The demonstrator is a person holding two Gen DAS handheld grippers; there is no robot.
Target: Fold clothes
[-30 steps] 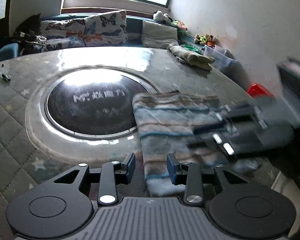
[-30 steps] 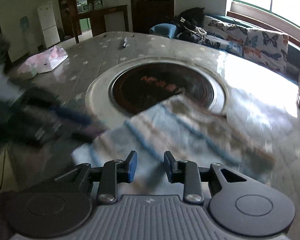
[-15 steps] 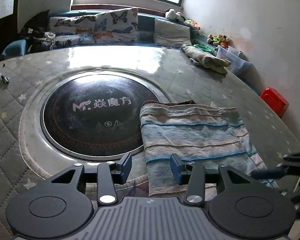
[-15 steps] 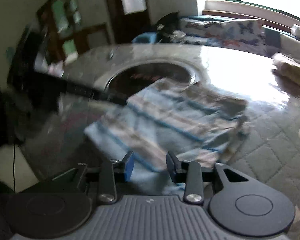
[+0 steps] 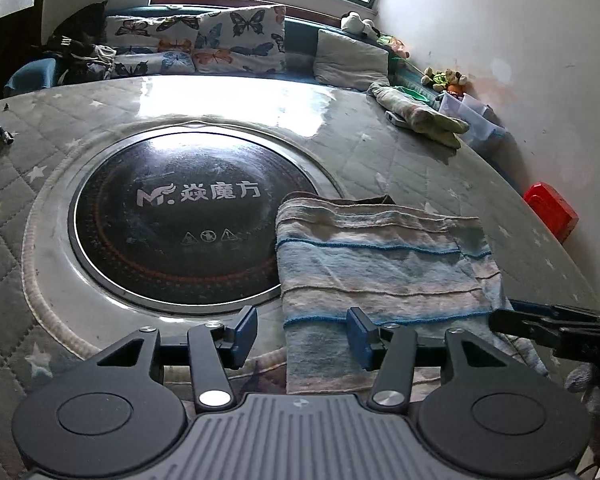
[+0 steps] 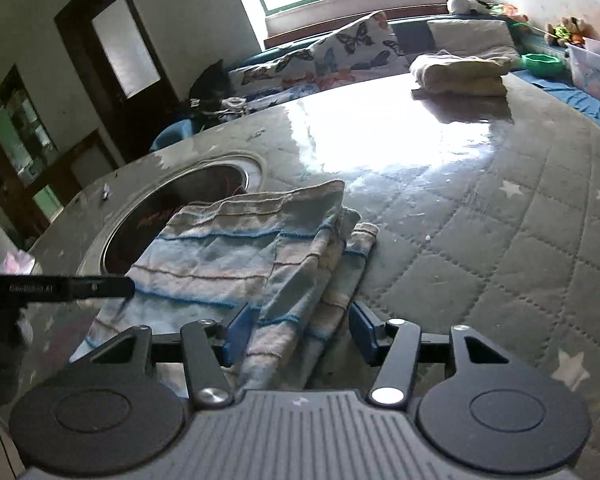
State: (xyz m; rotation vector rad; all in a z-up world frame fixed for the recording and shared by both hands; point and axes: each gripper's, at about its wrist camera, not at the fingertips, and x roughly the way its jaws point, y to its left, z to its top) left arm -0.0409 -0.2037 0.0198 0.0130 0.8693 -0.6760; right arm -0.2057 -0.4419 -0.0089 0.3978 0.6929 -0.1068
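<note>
— Where did the striped blue-and-beige fleece cloth (image 5: 380,264) lie?
— Folded on the quilted grey table (image 6: 500,248), overlapping the black round hotplate (image 5: 180,220), its layered edge between the wide-open right tool (image 6: 296,334); the left tool (image 5: 302,330) gaped empty.

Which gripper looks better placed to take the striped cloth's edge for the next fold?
Probably right. The right gripper is open with the striped cloth's layered edge between its fingers. The left gripper is open too, straddling only the near corner of the cloth.
</note>
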